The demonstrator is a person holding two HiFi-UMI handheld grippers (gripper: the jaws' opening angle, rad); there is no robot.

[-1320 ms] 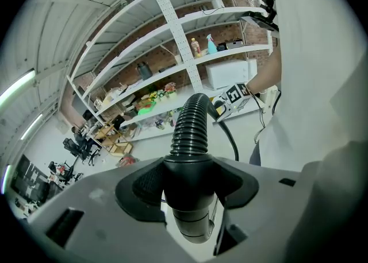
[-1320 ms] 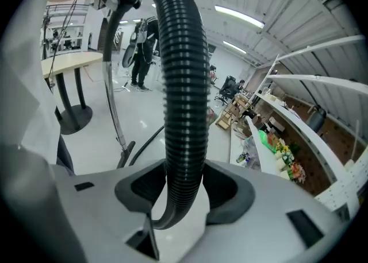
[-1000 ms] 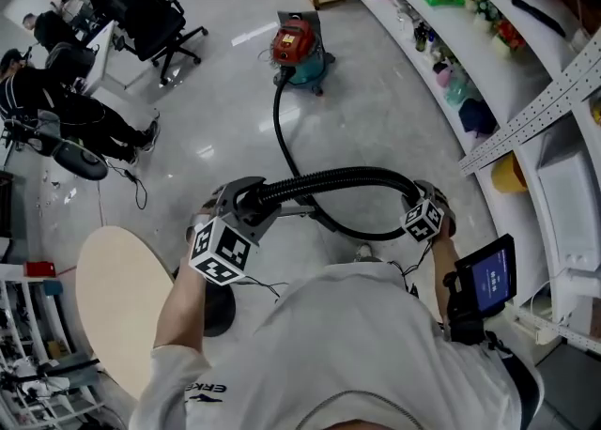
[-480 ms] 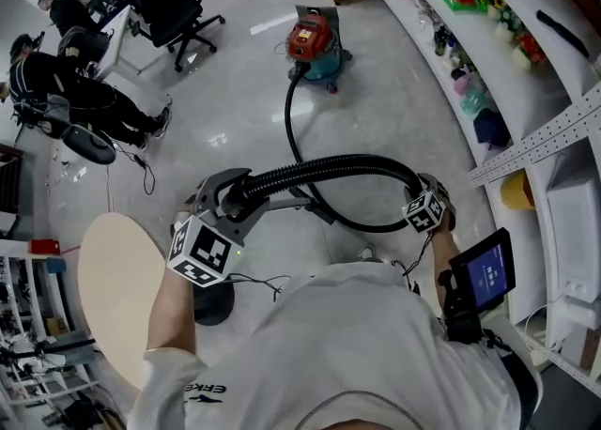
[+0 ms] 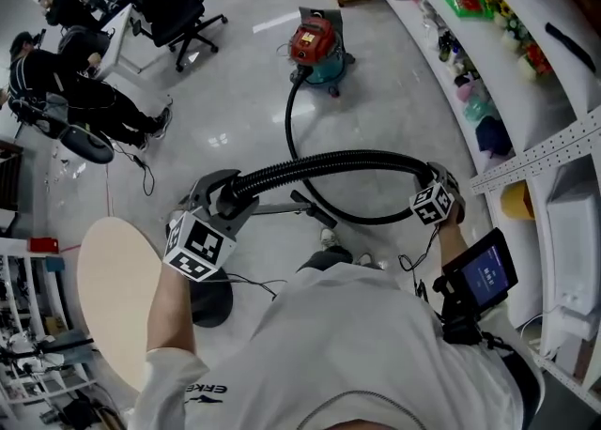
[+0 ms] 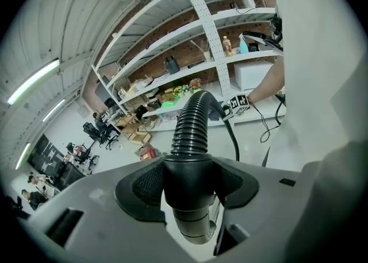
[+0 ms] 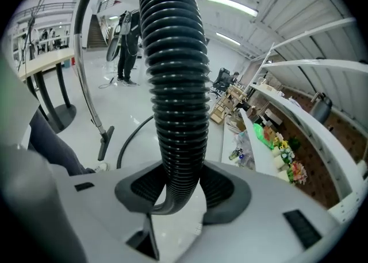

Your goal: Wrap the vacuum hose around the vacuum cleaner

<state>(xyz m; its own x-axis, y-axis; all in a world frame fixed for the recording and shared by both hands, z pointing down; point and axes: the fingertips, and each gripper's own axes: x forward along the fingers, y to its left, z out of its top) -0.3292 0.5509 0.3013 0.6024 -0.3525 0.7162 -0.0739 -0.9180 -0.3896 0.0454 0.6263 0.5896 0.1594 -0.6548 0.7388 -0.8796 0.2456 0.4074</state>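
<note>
The left gripper (image 5: 225, 195) is clamped on the smooth black cuff at the end of the hose (image 5: 329, 163). In the left gripper view both pads of that gripper (image 6: 192, 184) press the cuff, with the ribbed hose (image 6: 192, 124) rising out of them. A chrome wand (image 5: 272, 209) runs from the cuff down to the floor (image 5: 394, 118).

The right gripper (image 5: 430, 179) pinches the ribbed hose further along. Its own view shows the right gripper (image 7: 181, 190) with both pads squeezing the hose (image 7: 172, 84), and the wand (image 7: 86, 72) slanting down at the left.

Between the two grippers the hose arches level across the front of the person. Past the right gripper it drops, loops back along the floor and runs up to the vacuum (image 5: 315, 48). The red-topped vacuum stands on the floor well ahead of the person, with no hose wound round it.

White shelves (image 5: 526, 71) curve along the right. A round table (image 5: 117, 297) sits at the lower left, and a black chair (image 5: 174, 6) stands at the upper left.
</note>
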